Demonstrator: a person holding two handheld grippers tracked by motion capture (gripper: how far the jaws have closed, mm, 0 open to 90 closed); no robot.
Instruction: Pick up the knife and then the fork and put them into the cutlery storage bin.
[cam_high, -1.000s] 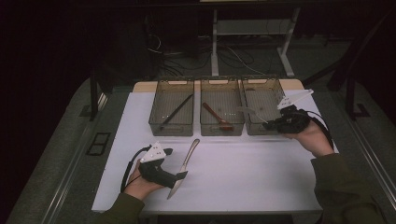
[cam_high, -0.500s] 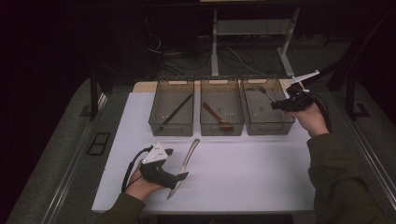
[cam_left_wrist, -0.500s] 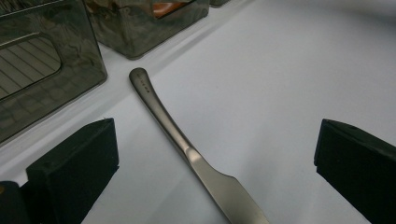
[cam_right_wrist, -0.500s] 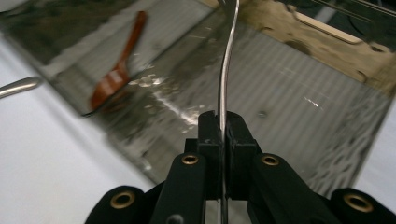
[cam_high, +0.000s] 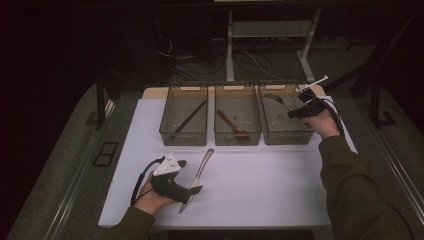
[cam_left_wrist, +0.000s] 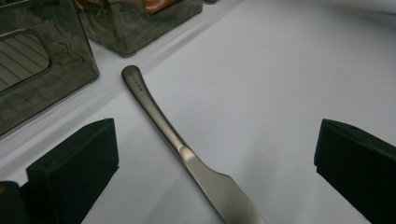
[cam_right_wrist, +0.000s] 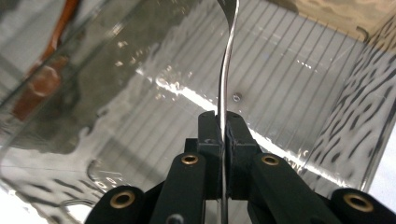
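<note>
Right tongs (cam_right_wrist: 223, 135): clamping a thin, curved silver metal utensil (cam_right_wrist: 227, 56) by its handle, edge-on between the pads; its head is running out of the top of the right gripper view, so I cannot tell what kind it is.
Position of right tongs: hovering over the rightmost clear smoky plastic bin (cam_high: 280, 131), with the utensil pointing ahead of the tongs into the bin's space.
Left tongs (cam_left_wrist: 215, 154): standing wide apart, gripping nothing, one black pad on each side of a matte silver table knife (cam_left_wrist: 187, 156).
Knife: lying flat on the white worktop (cam_high: 260, 185), blade toward the tongs, handle reaching away ahead of them toward the bins.
Other bins: the middle clear bin (cam_high: 238, 135) is holding a brown wooden spoon (cam_high: 233, 125); the leftmost clear bin (cam_high: 183, 134) is holding a long dark stick-like utensil (cam_high: 189, 119).
Step in hand, as I judge it: sorting cutlery by bin, the right hand placing its piece while the left is readying for the knife.
Doing it well: lowering the right tongs until the utensil is near the ribbed bin floor before releasing, keeping clear of the bin wall beside the tongs; for the knife, centring the pads on the narrow neck just ahead of them and closing squarely so the flat piece isn't skidding.
</note>
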